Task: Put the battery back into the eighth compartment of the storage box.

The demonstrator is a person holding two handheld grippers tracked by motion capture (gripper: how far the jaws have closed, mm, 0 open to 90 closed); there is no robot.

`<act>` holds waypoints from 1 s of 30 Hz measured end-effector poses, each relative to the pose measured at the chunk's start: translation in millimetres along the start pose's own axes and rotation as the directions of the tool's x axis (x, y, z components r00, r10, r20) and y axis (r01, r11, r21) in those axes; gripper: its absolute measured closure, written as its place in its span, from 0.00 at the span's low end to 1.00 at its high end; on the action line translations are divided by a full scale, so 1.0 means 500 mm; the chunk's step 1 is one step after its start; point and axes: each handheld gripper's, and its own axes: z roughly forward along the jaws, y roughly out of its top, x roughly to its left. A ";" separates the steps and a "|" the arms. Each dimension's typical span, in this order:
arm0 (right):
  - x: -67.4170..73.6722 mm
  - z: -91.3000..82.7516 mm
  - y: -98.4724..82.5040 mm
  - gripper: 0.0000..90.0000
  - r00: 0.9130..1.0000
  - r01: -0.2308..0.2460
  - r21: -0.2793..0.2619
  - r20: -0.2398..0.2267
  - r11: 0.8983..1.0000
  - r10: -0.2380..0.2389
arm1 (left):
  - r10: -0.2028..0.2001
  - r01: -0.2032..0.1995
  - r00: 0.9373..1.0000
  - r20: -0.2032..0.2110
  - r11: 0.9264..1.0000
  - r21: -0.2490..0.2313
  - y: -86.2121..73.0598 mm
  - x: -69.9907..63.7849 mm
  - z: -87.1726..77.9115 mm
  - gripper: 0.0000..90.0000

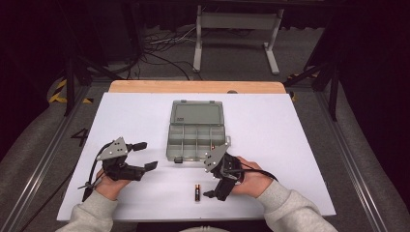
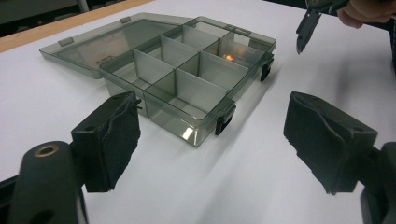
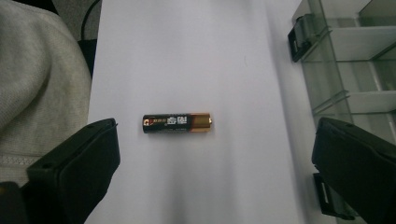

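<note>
Right tool [image 1: 216, 186] is over the battery [image 1: 197, 192], pointing down, jaws wide apart with nothing gripped; in the right gripper view the battery [image 3: 176, 123] lies flat on the white tabletop [image 1: 290, 145] between the two pads, touching neither. Battery sits just in front of the open compartment box [image 1: 196, 131], near its front latches, outside any compartment. Left tool [image 1: 140, 155] hangs to the left of the box, jaws spread wide and empty, aimed at the box's front corner [image 2: 196, 135].
</note>
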 end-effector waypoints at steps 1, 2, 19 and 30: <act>0.000 0.003 -0.001 0.02 1.000 0.005 0.004 -0.009 1.000 -0.005 | 0.000 0.000 1.000 0.000 1.000 0.001 0.000 0.000 0.000 0.21; 0.002 0.007 -0.001 0.02 1.000 0.002 0.007 -0.012 1.000 -0.002 | 0.001 -0.001 1.000 0.000 1.000 0.001 0.000 0.000 0.000 0.21; 0.025 0.069 -0.010 0.01 0.997 0.002 0.056 -0.074 0.998 0.002 | 0.000 0.000 1.000 0.002 1.000 0.005 0.000 0.000 0.001 0.21; 0.029 0.090 -0.011 0.03 0.996 0.008 0.068 -0.088 0.998 -0.002 | 0.001 -0.002 1.000 0.001 1.000 0.007 0.000 0.000 0.001 0.21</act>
